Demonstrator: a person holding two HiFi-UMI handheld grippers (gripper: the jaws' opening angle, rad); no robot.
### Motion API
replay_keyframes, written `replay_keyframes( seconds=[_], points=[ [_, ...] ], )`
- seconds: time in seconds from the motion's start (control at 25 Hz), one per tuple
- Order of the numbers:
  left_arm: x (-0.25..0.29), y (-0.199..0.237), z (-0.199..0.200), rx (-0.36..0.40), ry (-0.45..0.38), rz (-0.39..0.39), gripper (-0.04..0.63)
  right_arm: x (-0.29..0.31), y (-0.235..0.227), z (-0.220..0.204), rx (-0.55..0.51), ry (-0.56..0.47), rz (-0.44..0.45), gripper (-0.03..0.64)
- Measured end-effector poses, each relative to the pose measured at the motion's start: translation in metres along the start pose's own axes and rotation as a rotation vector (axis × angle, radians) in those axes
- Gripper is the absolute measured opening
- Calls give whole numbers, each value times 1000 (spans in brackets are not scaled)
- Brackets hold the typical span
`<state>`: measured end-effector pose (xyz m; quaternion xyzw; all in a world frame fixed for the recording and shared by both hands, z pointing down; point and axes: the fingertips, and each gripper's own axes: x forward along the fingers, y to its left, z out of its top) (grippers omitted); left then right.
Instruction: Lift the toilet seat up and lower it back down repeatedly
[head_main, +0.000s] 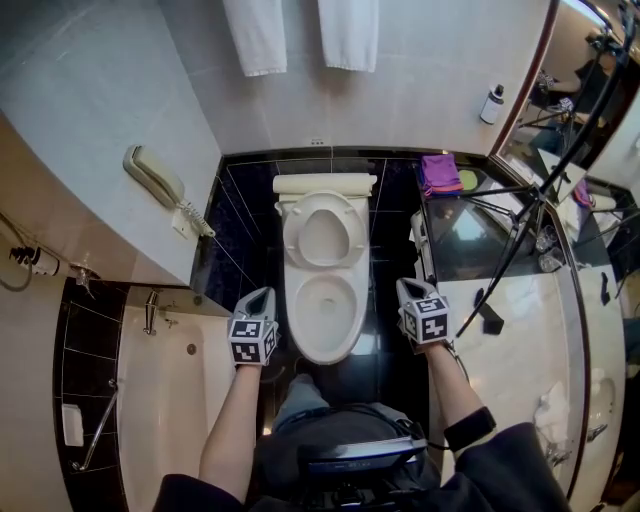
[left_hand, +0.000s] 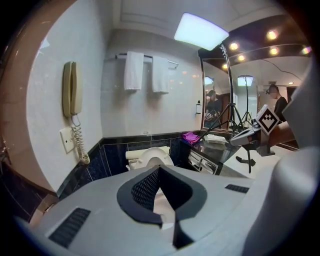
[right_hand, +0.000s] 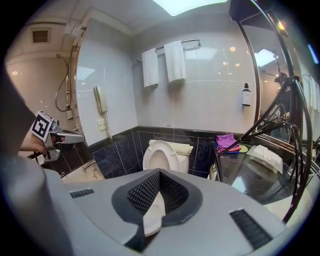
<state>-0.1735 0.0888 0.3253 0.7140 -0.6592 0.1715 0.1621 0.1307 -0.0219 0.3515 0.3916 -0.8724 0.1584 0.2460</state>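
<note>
Grey left gripper (head_main: 263, 294), right gripper (head_main: 407, 287): closed, empty

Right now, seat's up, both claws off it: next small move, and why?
Likely ease the right claw forward to the top rim of the raised toilet seat, to tip it down. The seat leans upright against the tank, and the right claw and left claw hang shut and empty beside the bowl, touching nothing.
</note>
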Motion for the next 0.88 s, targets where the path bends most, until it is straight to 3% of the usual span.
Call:
replay_keyframes(
  seconds=[0.88],
  points=[
    [-43,1,-13,-17,-17,32,0,-15,25,-14,-18,9,37,12]
  ],
)
